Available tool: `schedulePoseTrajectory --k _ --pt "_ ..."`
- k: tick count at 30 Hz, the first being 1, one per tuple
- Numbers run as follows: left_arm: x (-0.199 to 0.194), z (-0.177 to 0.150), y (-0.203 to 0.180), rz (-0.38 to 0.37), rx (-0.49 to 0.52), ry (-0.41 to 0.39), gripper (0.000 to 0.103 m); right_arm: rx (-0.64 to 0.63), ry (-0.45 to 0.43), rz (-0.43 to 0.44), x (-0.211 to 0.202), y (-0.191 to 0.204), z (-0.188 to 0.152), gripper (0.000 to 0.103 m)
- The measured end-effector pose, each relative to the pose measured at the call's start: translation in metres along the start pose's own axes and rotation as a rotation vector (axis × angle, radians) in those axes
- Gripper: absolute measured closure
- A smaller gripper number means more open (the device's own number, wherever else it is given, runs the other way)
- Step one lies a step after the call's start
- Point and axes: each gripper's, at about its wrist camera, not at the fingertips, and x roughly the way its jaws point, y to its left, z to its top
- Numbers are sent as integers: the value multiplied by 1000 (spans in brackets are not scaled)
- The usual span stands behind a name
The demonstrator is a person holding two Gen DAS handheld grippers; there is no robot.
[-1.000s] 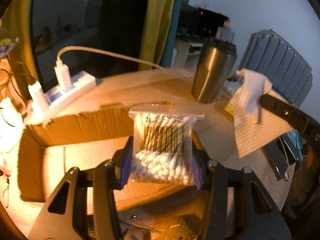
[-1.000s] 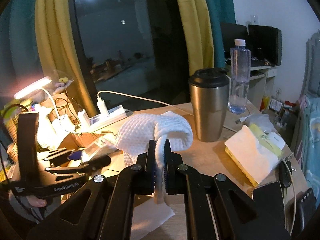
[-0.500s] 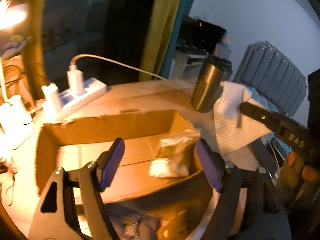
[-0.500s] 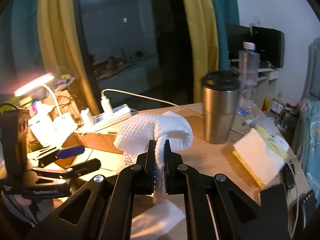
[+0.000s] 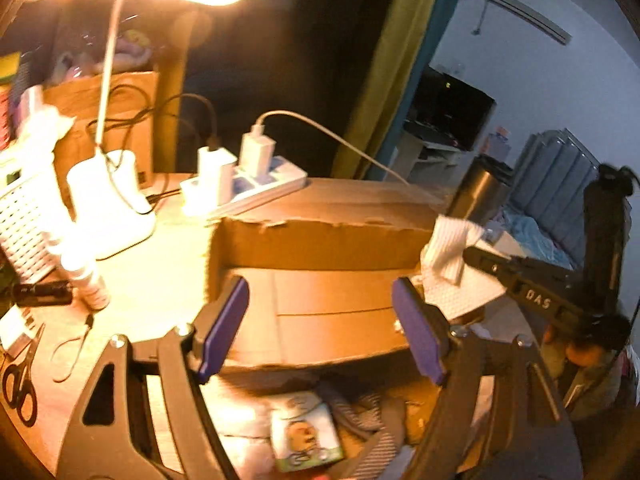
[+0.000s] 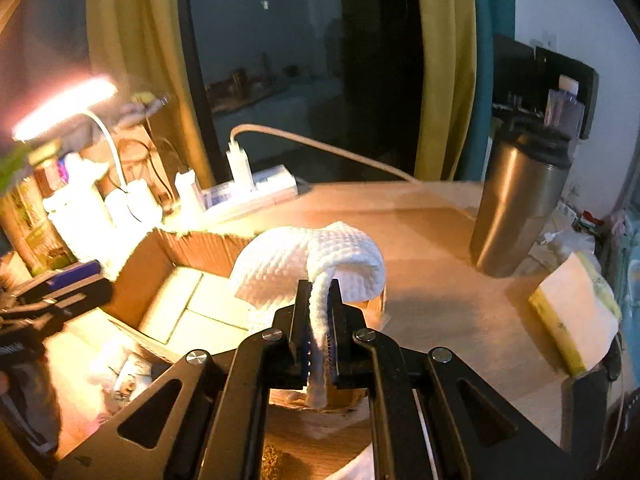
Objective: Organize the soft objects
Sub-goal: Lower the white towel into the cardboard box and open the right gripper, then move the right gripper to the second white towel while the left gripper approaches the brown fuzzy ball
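An open cardboard box (image 5: 320,236) lies on the wooden desk. My left gripper (image 5: 320,312) hovers open at its near edge, nothing between the purple pads. In the right wrist view that gripper (image 6: 68,284) sits at the left of the box (image 6: 148,268). My right gripper (image 6: 318,296) is shut on a white waffle cloth (image 6: 304,256), held over the box's right end. The left wrist view shows the cloth (image 5: 448,248) hanging from the right gripper (image 5: 468,254). A small printed packet (image 5: 306,432) and striped fabric (image 5: 372,428) lie in front of the box.
A lit desk lamp (image 5: 108,208) and a power strip with chargers (image 5: 248,184) stand behind the box. A steel tumbler (image 6: 516,208) and a yellow-edged pack (image 6: 572,312) are at the right. Scissors (image 5: 18,384) and a white basket (image 5: 24,216) sit at the left.
My left gripper opened and dropped a bag of cotton swabs into the box, then drew back to the left. My right gripper carried the cloth closer over the box.
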Motion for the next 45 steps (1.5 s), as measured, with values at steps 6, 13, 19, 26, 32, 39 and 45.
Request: schedulePoseTrajectory --k 6,13,19,26,32,39,45 --pt "-2 -9 19 19 -26 18 28 23 102 -19 32 3 -17 95" --pt "-12 -12 23 26 -26 3 28 30 143 -32 47 4 -29 95" --pt "-27 -16 25 41 -16 -15 28 31 153 -35 46 7 -30 75" --pt "-40 -24 23 40 -7 -20 28 39 89 -43 16 9 -28 56" --pt "-49 -32 15 21 6 -27 27 34 46 -45 -14 9 -30 54" --pt "-56 -43 6 -1 26 -21 27 39 20 -39 -43 11 -42 53" --pt "-62 -53 1 -6 29 -20 27 28 8 -30 -59 19 -53 53"
